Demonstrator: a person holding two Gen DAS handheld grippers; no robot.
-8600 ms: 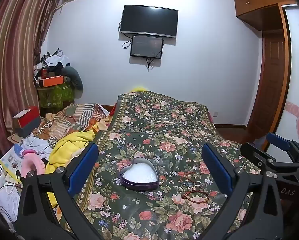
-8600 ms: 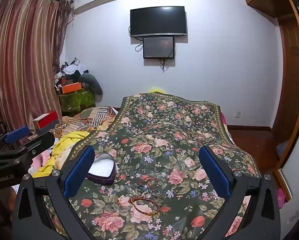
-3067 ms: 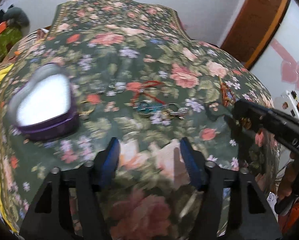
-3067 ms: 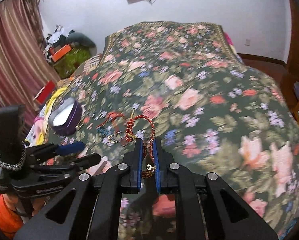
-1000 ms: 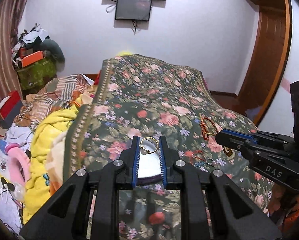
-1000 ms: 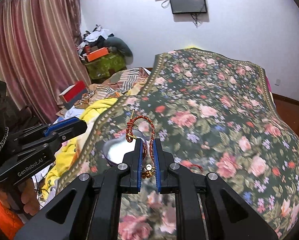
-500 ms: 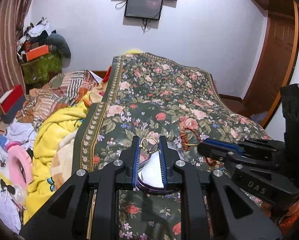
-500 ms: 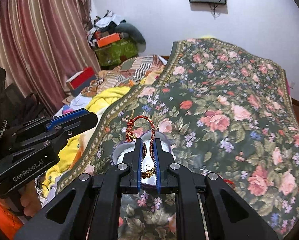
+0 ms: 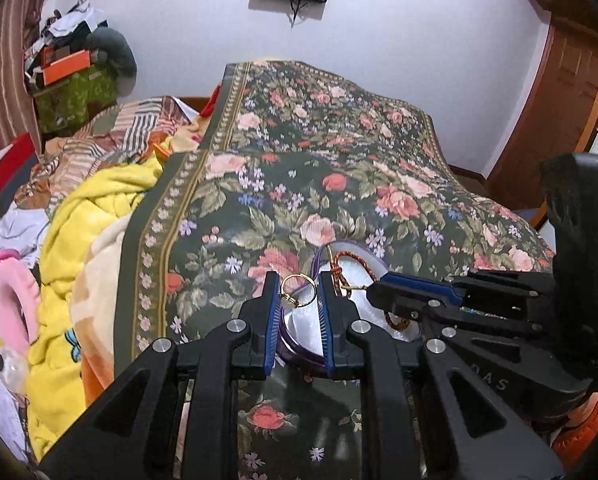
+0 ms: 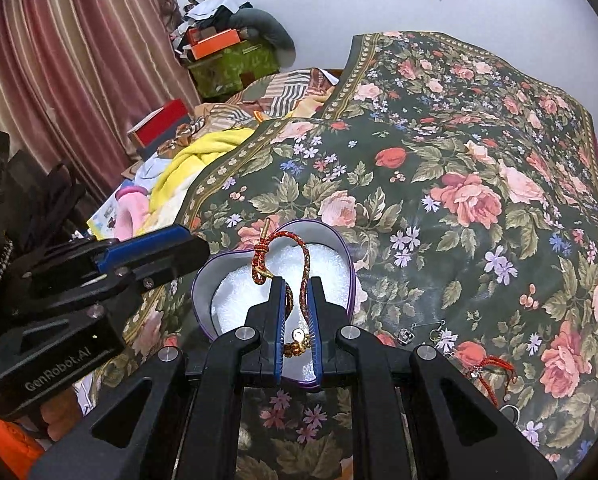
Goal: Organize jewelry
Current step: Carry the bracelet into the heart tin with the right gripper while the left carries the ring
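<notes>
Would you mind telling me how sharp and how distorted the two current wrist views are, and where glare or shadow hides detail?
Left wrist view: sharp; the gold ring between the left gripper fingers reads clearly; fisheye bends the door frame; dark vignette corners. Right wrist view: also sharp; the heart-shaped box lining is nearly blown out white behind the red cord bracelet in the right gripper; shadow covers the bedspread under the fingers.

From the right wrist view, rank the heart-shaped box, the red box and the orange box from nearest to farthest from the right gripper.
1. heart-shaped box: right beneath the right gripper.
2. red box: left, beside the bed.
3. orange box: far left, by the wall.
</notes>
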